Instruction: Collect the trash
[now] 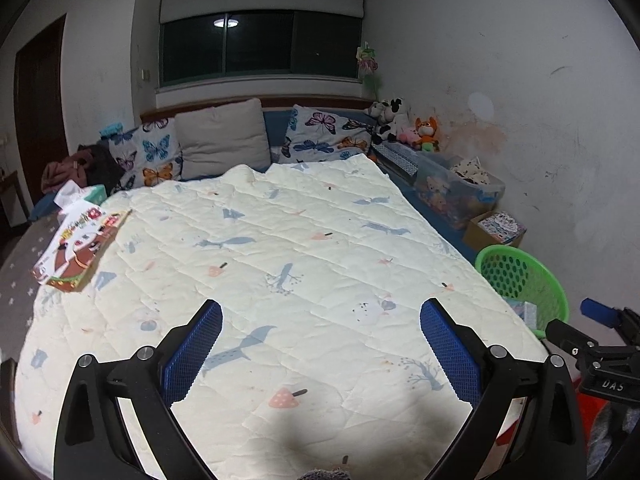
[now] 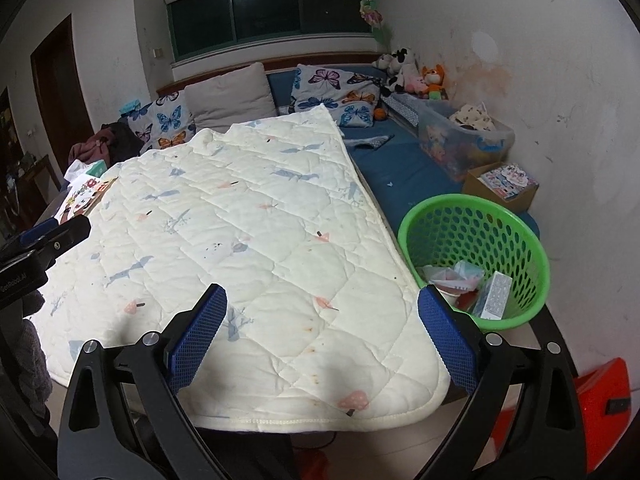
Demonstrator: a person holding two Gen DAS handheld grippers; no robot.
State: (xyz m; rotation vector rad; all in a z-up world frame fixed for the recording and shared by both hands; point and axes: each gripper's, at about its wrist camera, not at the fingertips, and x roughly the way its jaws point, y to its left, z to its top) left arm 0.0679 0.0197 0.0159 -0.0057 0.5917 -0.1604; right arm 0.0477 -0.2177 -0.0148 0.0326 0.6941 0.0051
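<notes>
Taking the cream quilted blanket printed with blue whales and pink mushrooms (image 1: 288,248) as the landmark and going from its left edge: a flat picture-book box with a cartoon bear (image 1: 80,248) lies on its far left corner, with a green tissue pack (image 1: 86,194) just behind that. Nothing on the open quilt between looks like litter.

The left gripper (image 1: 320,344) hangs over the blanket's near middle, its blue-padded jaws spread wide with nothing between them. The right gripper (image 2: 322,332) hangs over the blanket's near right corner, jaws likewise wide apart and empty.

Just off the blanket's right edge stands the green perforated plastic basket (image 2: 516,240); inside it lie crumpled wrappers and a small pale carton (image 2: 496,294), so the trash in view sits in the bin. Beyond it, further right of the blanket, are a cardboard box of booklets (image 2: 506,182) and a clear storage tub (image 2: 464,140).

My reading: this is a pause between pieces, both tools free. The next move calls for scanning the bed for any leftover scrap; if the tissue pack or box counts as trash, the left gripper is nearer and would have to reach across to the blanket's left corner.
</notes>
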